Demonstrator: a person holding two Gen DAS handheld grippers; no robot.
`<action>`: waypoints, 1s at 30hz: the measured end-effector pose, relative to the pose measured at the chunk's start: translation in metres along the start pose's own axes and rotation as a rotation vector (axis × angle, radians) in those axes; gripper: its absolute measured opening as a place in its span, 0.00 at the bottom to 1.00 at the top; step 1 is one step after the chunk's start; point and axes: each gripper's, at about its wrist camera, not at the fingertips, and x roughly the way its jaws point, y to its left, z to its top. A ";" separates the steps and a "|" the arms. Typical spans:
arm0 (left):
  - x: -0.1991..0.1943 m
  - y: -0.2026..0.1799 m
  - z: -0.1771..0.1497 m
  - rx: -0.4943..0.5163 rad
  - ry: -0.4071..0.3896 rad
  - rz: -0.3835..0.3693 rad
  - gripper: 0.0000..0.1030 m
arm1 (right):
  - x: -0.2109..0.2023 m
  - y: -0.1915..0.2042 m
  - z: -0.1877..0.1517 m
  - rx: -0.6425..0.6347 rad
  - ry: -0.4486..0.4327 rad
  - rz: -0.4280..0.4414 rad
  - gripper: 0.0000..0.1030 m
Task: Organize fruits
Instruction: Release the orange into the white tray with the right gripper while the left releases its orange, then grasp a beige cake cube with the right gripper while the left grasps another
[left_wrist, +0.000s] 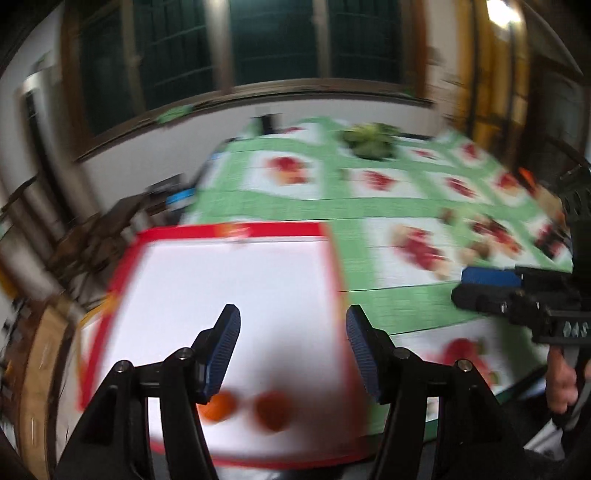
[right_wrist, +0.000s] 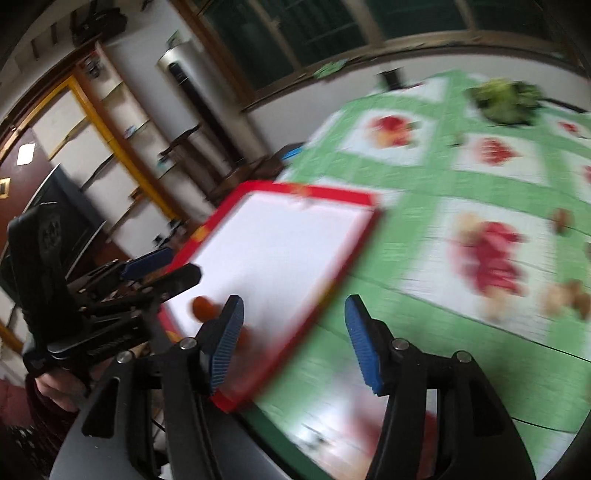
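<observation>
Green-and-white checked cloth w/ red fruit prints covers the table (left_wrist: 406, 206); dark windows and white wall behind. Both views motion-blurred.

Left hand-held gripper (left_wrist: 293, 350): jaws part-open, nothing between pads; hangs over near end of tray. Right hand-held gripper (right_wrist: 293, 343): jaws part-open, empty; sits over tray's near-right corner and the cloth beside it.

Red-rimmed white tray (left_wrist: 236, 230) lies at table's near-left corner. Two orange fruits (left_wrist: 218, 406) rest side by side, slightly apart, on tray's near edge. Small brownish items (right_wrist: 565, 297) lie on cloth toward right edge. Leafy green bunch (left_wrist: 369, 142) at far side.
</observation>
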 end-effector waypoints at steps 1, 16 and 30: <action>0.006 -0.016 0.002 0.028 0.006 -0.040 0.58 | -0.015 -0.012 -0.004 0.011 -0.015 -0.031 0.57; 0.102 -0.125 0.027 0.143 0.126 -0.216 0.58 | -0.118 -0.137 -0.062 0.160 0.017 -0.470 0.59; 0.132 -0.137 0.036 0.125 0.163 -0.281 0.26 | -0.086 -0.137 -0.057 0.085 0.075 -0.639 0.30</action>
